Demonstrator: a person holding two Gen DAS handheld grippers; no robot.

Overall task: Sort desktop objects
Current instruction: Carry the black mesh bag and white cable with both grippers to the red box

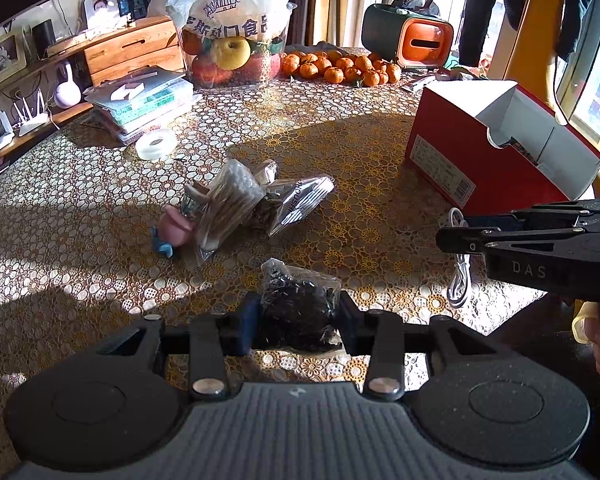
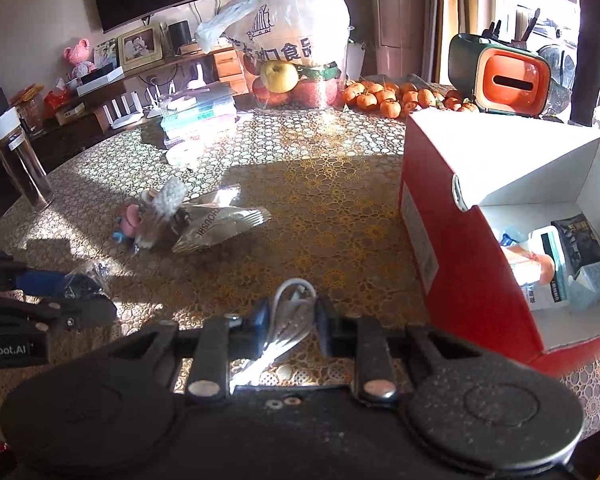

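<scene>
Mid-sort: left tongs (image 1: 296, 316) clamp a black packet (image 1: 296, 304), right tongs (image 2: 290, 318) a white cable (image 2: 290, 312); several items already lie in the red box (image 2: 452, 248), a heap of packets (image 1: 240, 204) waits on the desk left of it

Desk (image 1: 360, 152) being covered in gold-and-white floral lace pattern, red box (image 2: 452, 240) being shown white inside, orange tangerines (image 1: 340, 66) being piled, white cable (image 2: 288, 320), black-filled clear packet (image 1: 296, 308).

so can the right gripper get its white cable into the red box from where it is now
Probably yes. The right gripper is shut on the white cable, and the red box stands just to its right, its open top facing the gripper. Nothing lies between them; packets already inside leave some room.
</scene>
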